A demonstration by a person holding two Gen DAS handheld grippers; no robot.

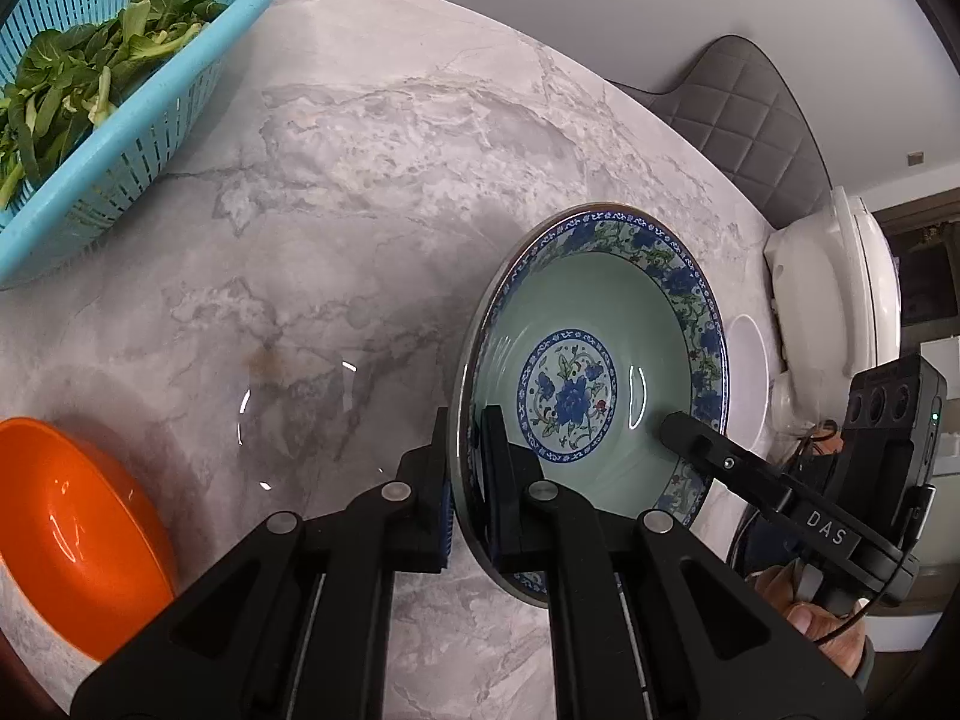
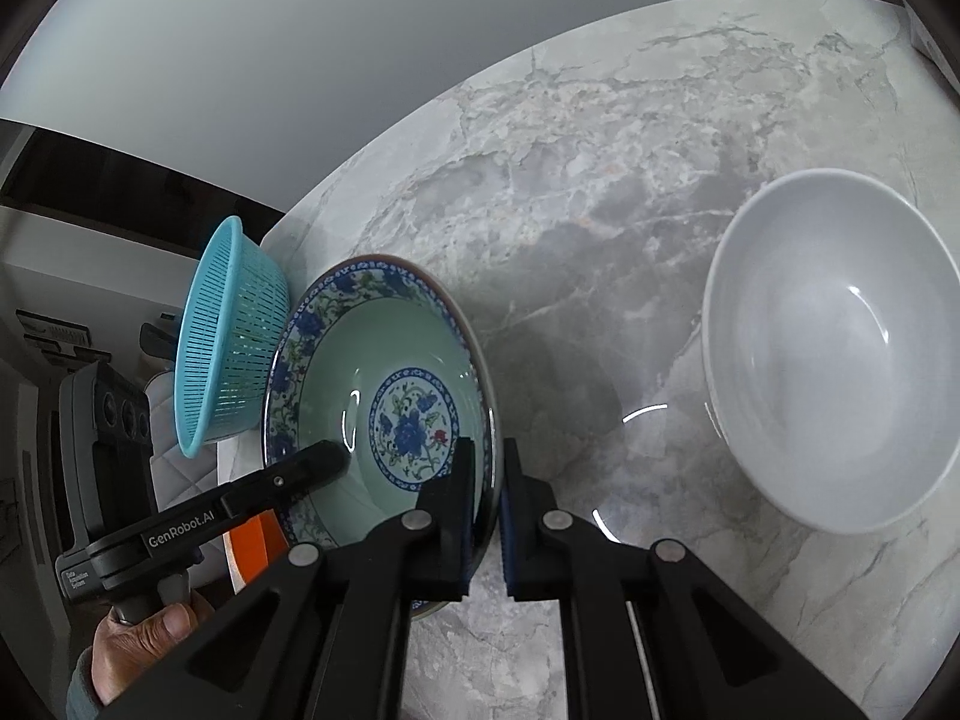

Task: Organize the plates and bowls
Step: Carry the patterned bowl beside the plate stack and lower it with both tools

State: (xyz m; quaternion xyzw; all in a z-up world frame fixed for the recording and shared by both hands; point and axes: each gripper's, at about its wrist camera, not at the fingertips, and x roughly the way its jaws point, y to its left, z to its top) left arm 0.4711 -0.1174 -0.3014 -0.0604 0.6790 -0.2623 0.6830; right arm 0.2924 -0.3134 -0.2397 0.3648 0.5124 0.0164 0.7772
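A green bowl with a blue floral rim is held between both grippers above the marble table. My left gripper is shut on its near-left rim. My right gripper is shut on the opposite rim; it shows in the left wrist view reaching in from the right. The bowl also shows in the right wrist view, where one finger of the left gripper reaches into it. An orange bowl sits at the left. A white bowl sits at the right.
A blue colander with leafy greens stands at the far left of the table. A grey quilted chair is behind the table's far edge. A white appliance and a white plate are at the right.
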